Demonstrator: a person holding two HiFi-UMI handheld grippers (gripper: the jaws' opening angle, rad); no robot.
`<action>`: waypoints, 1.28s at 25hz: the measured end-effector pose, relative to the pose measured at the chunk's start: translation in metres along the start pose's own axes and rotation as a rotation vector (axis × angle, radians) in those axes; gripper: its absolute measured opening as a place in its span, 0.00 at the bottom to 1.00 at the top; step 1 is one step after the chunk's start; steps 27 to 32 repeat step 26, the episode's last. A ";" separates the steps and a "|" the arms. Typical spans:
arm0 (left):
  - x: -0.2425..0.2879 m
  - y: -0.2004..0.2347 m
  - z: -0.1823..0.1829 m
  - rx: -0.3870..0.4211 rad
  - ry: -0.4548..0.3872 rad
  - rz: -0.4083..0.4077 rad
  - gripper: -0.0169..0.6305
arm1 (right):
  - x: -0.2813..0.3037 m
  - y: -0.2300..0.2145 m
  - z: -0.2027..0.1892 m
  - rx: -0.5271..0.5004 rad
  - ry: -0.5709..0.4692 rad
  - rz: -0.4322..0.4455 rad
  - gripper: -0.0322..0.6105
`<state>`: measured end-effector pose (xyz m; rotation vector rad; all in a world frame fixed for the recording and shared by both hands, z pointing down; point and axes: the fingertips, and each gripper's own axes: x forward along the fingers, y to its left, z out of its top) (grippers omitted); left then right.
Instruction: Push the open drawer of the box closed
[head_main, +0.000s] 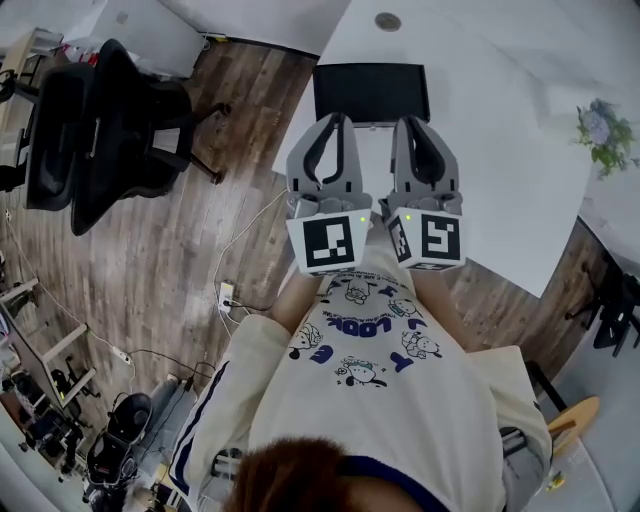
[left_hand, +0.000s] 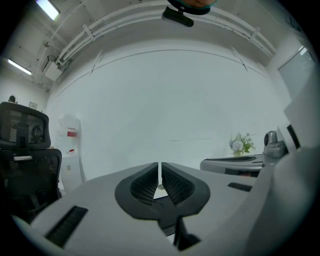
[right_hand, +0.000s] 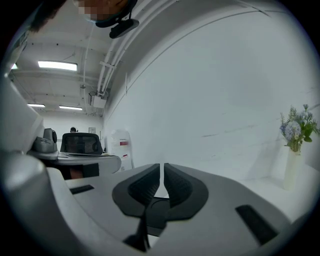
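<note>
Tips of your left claw (head_main: 334, 120) and right claw (head_main: 413, 122) sit right at the near edge of the black box (head_main: 370, 90) on the white tabletop (head_main: 500, 170); both claws are pressed together, nothing between them. Whether the box is open you cannot tell from here.

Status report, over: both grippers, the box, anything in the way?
Left gripper shut, empty. Right gripper shut, empty. Black box ahead on white table, open or closed unclear from above. Nothing seen in the way.
</note>
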<state>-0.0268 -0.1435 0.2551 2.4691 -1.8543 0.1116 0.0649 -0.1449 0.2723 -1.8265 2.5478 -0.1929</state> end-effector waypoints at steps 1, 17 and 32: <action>0.000 0.000 0.001 0.000 -0.002 0.000 0.07 | 0.000 0.000 0.001 -0.004 -0.003 0.002 0.12; -0.001 -0.006 0.009 0.004 -0.021 0.004 0.07 | -0.003 -0.006 0.008 -0.001 -0.017 -0.001 0.12; -0.001 -0.010 0.010 0.002 -0.021 0.008 0.07 | -0.003 -0.008 0.008 0.014 -0.014 0.009 0.12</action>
